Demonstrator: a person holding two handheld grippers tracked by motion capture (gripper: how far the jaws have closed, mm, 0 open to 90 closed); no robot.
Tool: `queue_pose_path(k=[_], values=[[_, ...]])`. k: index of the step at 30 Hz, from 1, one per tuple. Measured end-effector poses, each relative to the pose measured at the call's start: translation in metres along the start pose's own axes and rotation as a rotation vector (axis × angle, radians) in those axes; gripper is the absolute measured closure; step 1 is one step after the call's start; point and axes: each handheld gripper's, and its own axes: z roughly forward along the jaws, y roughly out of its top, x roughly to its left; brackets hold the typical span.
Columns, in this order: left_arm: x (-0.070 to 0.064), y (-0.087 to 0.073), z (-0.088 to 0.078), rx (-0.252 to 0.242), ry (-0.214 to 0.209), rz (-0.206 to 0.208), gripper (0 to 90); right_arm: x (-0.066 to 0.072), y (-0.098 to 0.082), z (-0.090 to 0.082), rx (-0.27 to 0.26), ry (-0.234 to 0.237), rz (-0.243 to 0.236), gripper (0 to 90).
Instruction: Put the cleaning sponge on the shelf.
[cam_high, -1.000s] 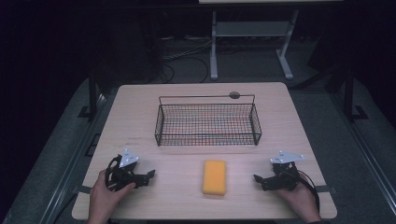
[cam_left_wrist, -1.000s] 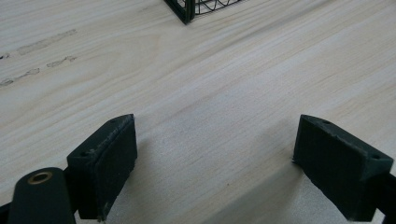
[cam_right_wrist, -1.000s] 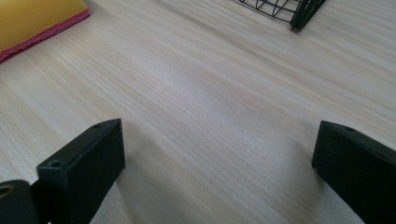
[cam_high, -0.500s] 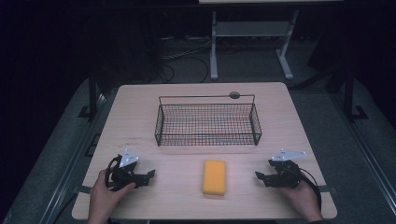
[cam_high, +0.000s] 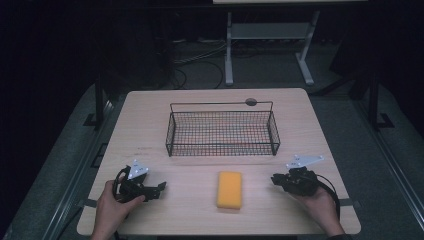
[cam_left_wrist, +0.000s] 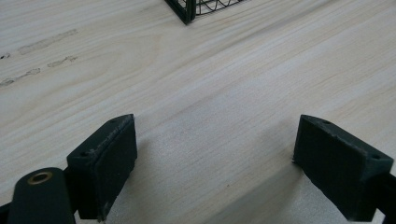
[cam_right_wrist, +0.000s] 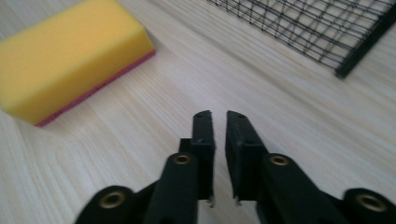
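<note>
Since a second ago the right gripper has just been closing its jaws, now nearly together with nothing between them, while the yellow sponge lies unmoved on the table, in front of the wire basket and between the two grippers. With the left gripper resting wide open and empty over bare wood to the sponge's left, the work looks barely begun. The next move calls for the right jaws to reopen wider than the sponge before reaching for it.

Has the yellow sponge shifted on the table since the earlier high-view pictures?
No. The yellow sponge lies in the same spot in front of the wire basket, apart from it, midway between the two grippers.
</note>
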Motion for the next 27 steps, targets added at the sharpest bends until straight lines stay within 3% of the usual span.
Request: queue_pose_path(k=[3,9,21,27], values=[[0.0,0.0,0.0,0.0,0.001,0.001,12.6,0.002,0.005,0.003,-0.009,0.023,-0.002,89.4],[0.0,0.0,0.0,-0.001,0.002,0.0,12.6,0.008,0.013,0.009,0.01,0.046,-0.024,89.6],[0.0,0.0,0.0,0.001,0.001,-0.001,12.6,0.015,0.031,0.02,0.019,0.041,-0.086,89.5],[0.0,0.0,0.0,0.0,0.001,-0.001,12.6,0.018,0.036,0.027,0.044,0.055,-0.083,89.6]])
